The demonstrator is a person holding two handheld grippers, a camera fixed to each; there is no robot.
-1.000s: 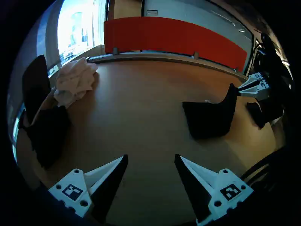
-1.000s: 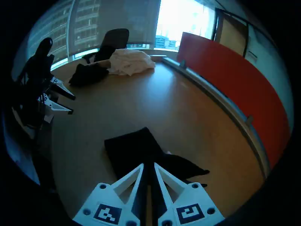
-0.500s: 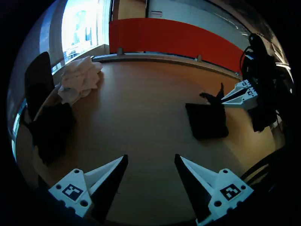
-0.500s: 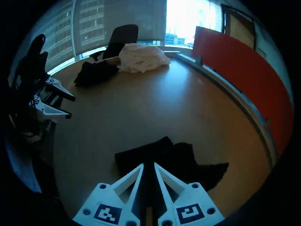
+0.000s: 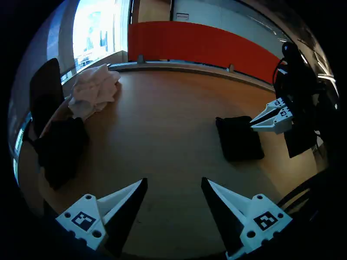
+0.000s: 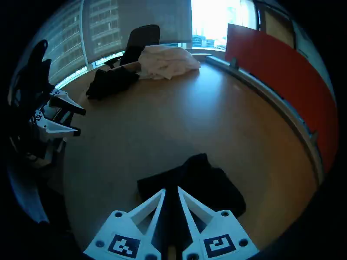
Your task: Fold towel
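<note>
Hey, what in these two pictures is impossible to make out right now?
- Whether the right hand-held gripper pinches the black towel: right gripper view, own fingers cover the contact.
- What the dark heap is: left gripper view, too dim.
- Chair base: left gripper view, behind the table.

The black towel (image 5: 238, 138) lies flat on the wooden table (image 5: 165, 112), folded into 1 compact, roughly rectangular pad with 1 layer over another. Its surface is dark and plain. In the right gripper view the top layer humps slightly, and the lower layer juts out to the left.
</note>
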